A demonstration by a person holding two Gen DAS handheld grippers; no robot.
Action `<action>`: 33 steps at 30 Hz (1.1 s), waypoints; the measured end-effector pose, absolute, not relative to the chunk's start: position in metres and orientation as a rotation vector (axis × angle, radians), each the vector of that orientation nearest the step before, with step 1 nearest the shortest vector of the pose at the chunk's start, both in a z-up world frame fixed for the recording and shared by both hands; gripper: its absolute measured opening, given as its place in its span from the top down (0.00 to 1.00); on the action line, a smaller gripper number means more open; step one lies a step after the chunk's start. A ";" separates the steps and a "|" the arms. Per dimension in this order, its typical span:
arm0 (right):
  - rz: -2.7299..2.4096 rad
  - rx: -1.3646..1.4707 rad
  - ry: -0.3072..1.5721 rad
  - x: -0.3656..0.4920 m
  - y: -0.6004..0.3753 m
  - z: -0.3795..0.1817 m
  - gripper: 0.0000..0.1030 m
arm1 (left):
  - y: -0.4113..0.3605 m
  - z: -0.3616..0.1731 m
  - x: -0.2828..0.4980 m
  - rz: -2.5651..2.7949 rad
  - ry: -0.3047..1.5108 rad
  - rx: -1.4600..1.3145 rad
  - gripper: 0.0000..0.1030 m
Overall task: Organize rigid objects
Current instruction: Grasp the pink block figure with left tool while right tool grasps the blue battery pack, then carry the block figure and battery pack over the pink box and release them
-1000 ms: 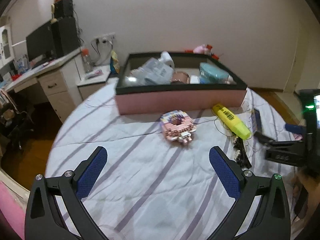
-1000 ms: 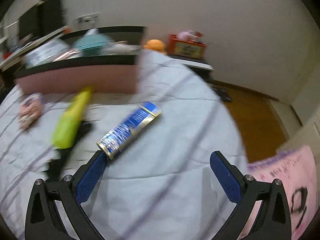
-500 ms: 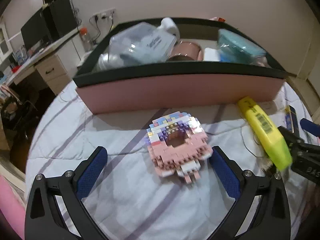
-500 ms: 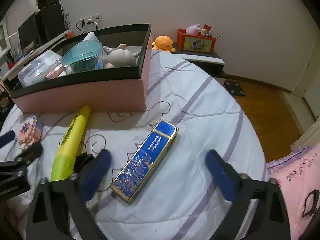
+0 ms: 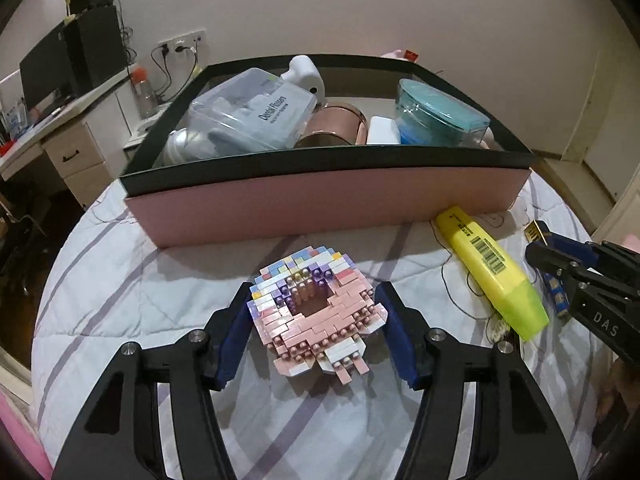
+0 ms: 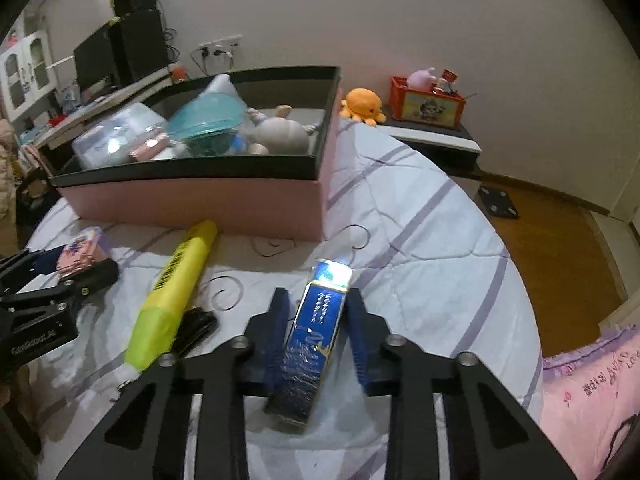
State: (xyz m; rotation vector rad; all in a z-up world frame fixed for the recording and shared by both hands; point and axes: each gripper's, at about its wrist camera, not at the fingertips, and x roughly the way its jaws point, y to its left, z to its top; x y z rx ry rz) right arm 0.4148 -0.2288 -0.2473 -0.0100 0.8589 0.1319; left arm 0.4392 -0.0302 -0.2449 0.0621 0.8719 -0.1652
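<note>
Nearer brick donut (image 5: pixel 316 312) — underside hidden

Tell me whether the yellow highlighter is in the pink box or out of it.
Out. The yellow highlighter lies flat on the striped bedspread in front of the pink box, its far end near the box's front wall.

Pink-and-pastel brick model (image 5: pixel 316 312); yellow highlighter (image 5: pixel 490 276), black barcode; blue-gold box (image 6: pixel 316 328); pink bin (image 5: pixel 320 204), black rim; white bedsheet (image 5: pixel 120 280), lilac stripes.
</note>
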 end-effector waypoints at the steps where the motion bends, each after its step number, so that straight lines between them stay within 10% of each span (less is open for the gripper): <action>1: 0.139 -0.009 0.850 0.413 -0.228 -0.246 0.77 | -0.029 -0.243 0.437 -0.162 0.863 0.063 0.40; 33: 0.432 -0.038 0.614 0.486 -0.140 -0.142 0.79 | -0.003 -0.160 0.523 -0.206 0.697 0.036 0.40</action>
